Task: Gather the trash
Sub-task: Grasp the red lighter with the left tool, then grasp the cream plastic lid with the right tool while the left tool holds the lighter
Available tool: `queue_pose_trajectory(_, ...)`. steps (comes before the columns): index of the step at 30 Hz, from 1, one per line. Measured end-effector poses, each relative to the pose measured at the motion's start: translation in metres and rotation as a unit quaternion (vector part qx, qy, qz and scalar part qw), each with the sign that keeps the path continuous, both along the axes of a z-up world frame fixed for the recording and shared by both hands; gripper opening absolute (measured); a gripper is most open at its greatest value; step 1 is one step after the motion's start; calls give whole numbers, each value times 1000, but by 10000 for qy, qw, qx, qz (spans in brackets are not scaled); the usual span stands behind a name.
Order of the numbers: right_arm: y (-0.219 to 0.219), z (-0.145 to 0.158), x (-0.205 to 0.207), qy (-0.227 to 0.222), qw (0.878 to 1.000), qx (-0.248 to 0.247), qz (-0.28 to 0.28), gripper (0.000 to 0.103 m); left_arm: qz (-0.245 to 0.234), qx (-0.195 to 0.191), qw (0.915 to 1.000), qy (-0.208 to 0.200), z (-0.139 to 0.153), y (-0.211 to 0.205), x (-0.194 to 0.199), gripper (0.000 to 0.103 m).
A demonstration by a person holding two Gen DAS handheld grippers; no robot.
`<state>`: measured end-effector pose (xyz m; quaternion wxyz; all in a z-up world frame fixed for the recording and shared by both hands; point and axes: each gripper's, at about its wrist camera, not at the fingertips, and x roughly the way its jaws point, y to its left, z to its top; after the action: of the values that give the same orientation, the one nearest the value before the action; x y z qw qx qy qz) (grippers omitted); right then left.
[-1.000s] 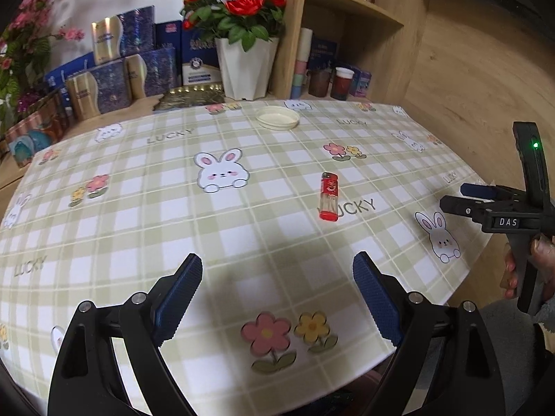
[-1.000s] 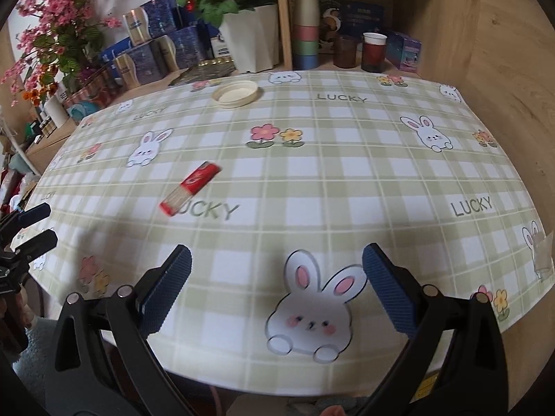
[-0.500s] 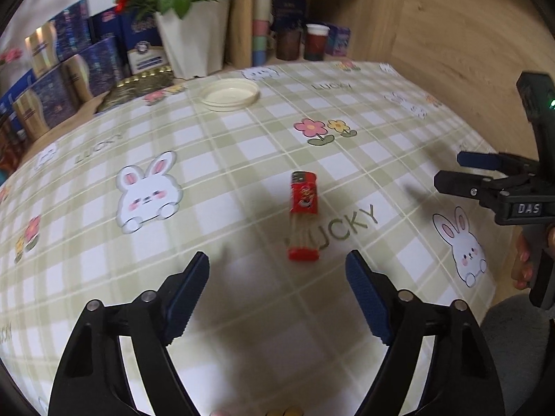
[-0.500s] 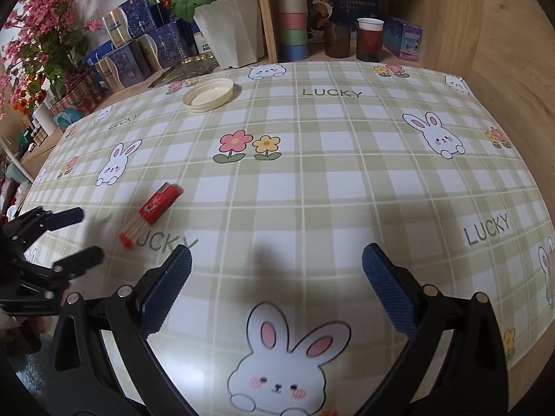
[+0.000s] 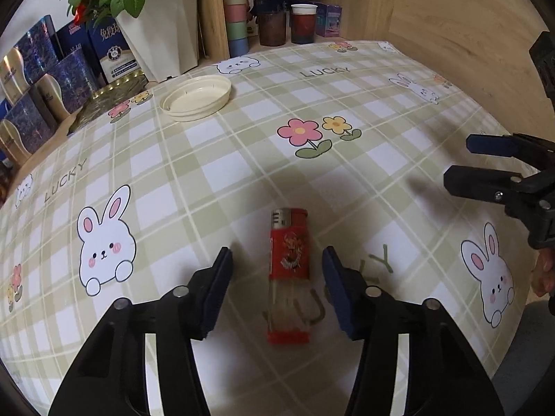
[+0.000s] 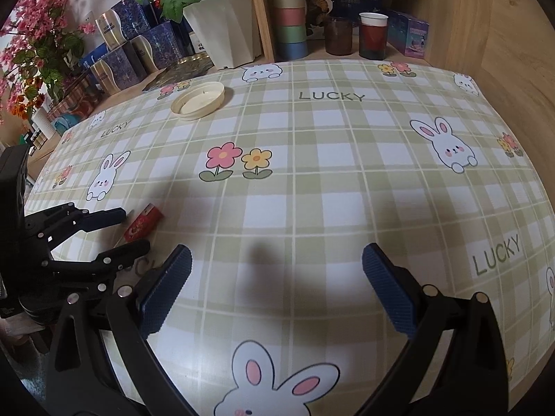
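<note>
So the red plastic lighter with the clear lower half (image 5: 288,277) is lying flat on the counter (image 5: 225,173), which has a green-and-white checked cloth with bunnies, flowers and "LUCKY" printed on it. The lighter's metal top points toward the back of the counter, and its clear end covers part of one "LUCKY" print.

The left gripper (image 5: 277,272) sits right over the lighter, one blue-padded finger on each side of it. Its jaws have just been closing, but there's a visible gap on both sides, so the pads aren't touching the lighter.

The right gripper (image 6: 276,267) is off to the right of the lighter, jaws spread wide with nothing between them, just bare cloth and a bunny print underneath.

Well behind the lighter there's a round cream plastic lid (image 5: 196,95) lying open side up. Further back from the lighter, a white flower pot with red roses (image 5: 163,41) stands at the counter's back edge.
</note>
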<state>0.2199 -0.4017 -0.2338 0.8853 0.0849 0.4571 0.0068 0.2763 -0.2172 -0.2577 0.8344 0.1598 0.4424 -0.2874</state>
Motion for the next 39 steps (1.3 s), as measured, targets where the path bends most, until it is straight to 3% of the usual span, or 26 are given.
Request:
queue_pose_trajectory(3,1,-1,8,14,10000,26,29,97,-37,-9,10000,-21,2,-1,1,22)
queue_pose_trajectory(6,5,-2,16,20,9999,75,75,97,0,-73,10000,37,2,4,2,22)
queue_pose_trajectory(13,18,5,52,-50,9994,106,325,97,468,-621,9970,54,23,46,8,22)
queue_pose_trajectory(21,67,11,135,-342,9945,-370,913,97,1160,-1023,9879,-126,54,122,27,22)
queue_pose_trajectory(26,87,7,183,-315,9950,-349,879,97,1525,-1120,9818,-189,61,165,32,22)
queue_pose_trajectory(29,100,-1,207,-197,9943,-622,845,97,1686,-1184,9784,-181,61,183,33,22)
queue_pose_trajectory(33,111,-20,229,247,9933,-694,890,97,1837,-1315,9741,-119,58,201,33,22)
queue_pose_trajectory(39,112,-29,246,434,9937,-747,714,97,1897,-1427,9714,-28,50,210,33,22)
